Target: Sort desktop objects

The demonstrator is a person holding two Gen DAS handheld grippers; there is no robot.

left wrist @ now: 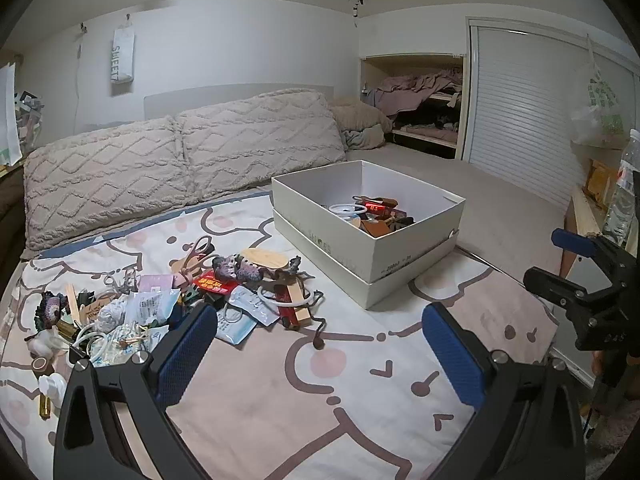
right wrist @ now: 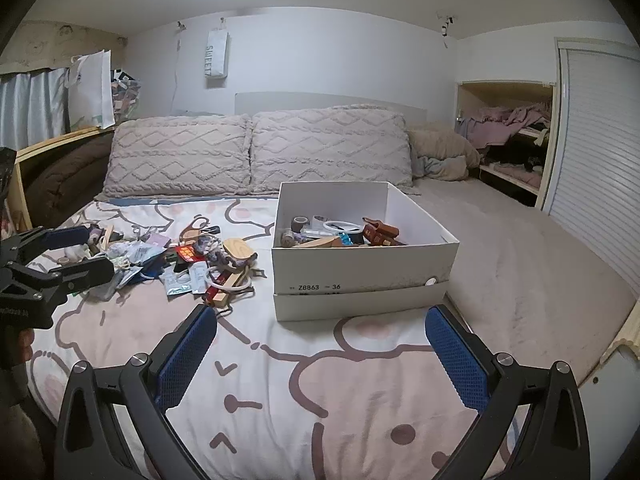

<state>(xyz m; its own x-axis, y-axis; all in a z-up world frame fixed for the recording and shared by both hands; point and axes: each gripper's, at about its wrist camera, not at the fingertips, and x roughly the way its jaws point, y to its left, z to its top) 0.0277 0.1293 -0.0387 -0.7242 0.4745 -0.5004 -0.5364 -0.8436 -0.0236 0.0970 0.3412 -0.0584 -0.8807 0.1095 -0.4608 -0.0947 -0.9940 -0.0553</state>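
Bedroom setting: a bed with a cartoon-print blanket [right wrist: 280,380] serves as the work surface, with two tufted beige pillows [right wrist: 256,152] leaning at its head. One white shoebox [right wrist: 360,272] sits on the blanket, nested in its own lid and open at the top. Inside the shoebox lie a roll of tape, a white ring, a wooden piece and some red-brown leather-like pieces; the rest is too jumbled to count.

Left of the shoebox, on the blanket, spreads the pile of small objects [left wrist: 168,300] not yet sorted: a wooden oval brush [left wrist: 266,259], one red packet [left wrist: 214,284], foil sachets, crocheted pieces, a pink strap, white rings and cords. A brass-coloured tube and a small tape roll lie at the pile's far-left edge.

Both grippers hover above the blanket in front of the shoebox. The left gripper [left wrist: 320,344] has its blue-padded jaws spread wide with nothing between them, its left finger overlapping the near edge of the pile in its own view. The right gripper [right wrist: 320,348], nearer the shoebox's front, likewise stands wide apart and empty.
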